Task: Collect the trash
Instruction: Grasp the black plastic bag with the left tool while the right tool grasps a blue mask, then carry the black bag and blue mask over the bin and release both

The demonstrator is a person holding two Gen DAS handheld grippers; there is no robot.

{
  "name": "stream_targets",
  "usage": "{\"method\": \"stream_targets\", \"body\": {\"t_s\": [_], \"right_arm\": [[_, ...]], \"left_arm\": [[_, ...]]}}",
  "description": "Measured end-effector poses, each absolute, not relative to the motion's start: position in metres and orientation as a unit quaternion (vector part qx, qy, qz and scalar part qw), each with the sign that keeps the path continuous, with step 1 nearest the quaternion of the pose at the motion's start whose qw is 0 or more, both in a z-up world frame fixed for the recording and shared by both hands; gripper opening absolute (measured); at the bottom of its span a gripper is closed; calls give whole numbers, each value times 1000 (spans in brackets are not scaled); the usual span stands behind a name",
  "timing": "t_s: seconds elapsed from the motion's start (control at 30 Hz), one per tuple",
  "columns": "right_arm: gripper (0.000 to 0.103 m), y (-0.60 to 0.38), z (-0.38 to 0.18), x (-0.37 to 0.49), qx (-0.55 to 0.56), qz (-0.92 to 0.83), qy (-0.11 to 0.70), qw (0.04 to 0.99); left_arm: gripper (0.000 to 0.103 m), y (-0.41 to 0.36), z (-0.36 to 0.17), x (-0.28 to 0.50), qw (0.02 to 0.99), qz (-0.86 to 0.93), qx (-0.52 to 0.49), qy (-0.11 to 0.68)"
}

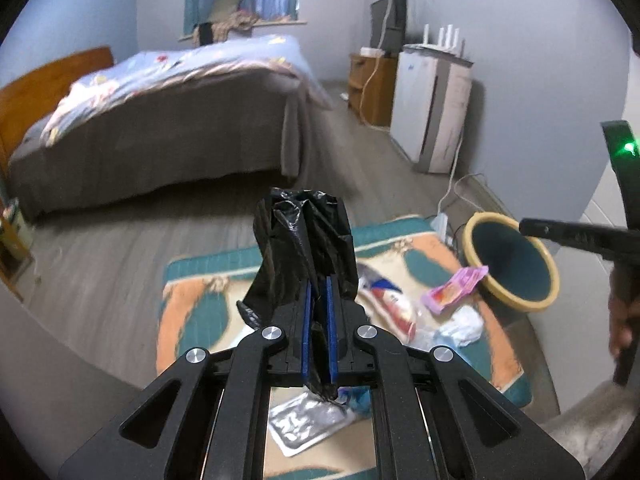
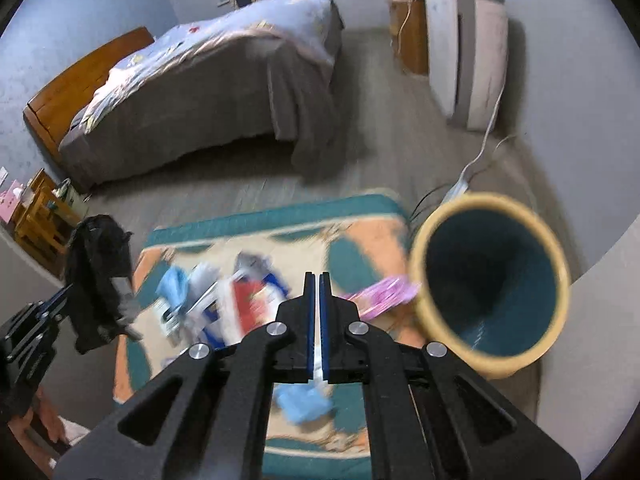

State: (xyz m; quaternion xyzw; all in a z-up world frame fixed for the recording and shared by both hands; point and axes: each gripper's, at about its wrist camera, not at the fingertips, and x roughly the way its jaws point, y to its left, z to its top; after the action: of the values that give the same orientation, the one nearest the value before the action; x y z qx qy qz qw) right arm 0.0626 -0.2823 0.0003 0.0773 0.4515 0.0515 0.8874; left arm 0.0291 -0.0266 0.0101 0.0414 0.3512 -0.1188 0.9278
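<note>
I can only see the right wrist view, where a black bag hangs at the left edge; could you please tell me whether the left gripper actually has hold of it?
Observer: Yes. In the left wrist view the black bag is pinched between the blue pads of the left gripper.
Operator: Thank you. The rug is blurred for me; what lies nearest that gripper?
Observer: A silver foil packet lies flat on the rug, just below it.
Operator: And beside the pink wrapper?
Observer: Crumpled white tissue lies next to the pink wrapper, near the bin.
</note>
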Motion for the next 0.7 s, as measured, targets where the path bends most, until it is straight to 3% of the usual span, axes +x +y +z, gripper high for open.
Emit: {"method": "stream_targets", "body": {"t_s": [0.2,0.27,0.33,0.4,0.57,0.63,0.7], "right_arm": [[5,-260,-61,70,61,114,549,826],[11,-248,-78,66,44,117,569,813],[32,-238,-95,67,41,119,589,798],[39,-229,-108,66,40,123,602,788],[39,-219,-144,68,29,110,642,759],[14,-217,-147,70,34,118,645,754],[12,-217,-138,69,31,118,636,762]], "left_arm": [[8,-39,10,38,927,-123,40,351],[8,-36,8,40,927,-123,30,354],[8,-37,8,42,926,-122,27,355],[8,-36,7,43,926,-122,31,356],[8,-30,2,45,923,-124,20,363],[8,-26,1,44,923,-124,17,363],[8,-24,1,43,924,-124,16,362]]}}
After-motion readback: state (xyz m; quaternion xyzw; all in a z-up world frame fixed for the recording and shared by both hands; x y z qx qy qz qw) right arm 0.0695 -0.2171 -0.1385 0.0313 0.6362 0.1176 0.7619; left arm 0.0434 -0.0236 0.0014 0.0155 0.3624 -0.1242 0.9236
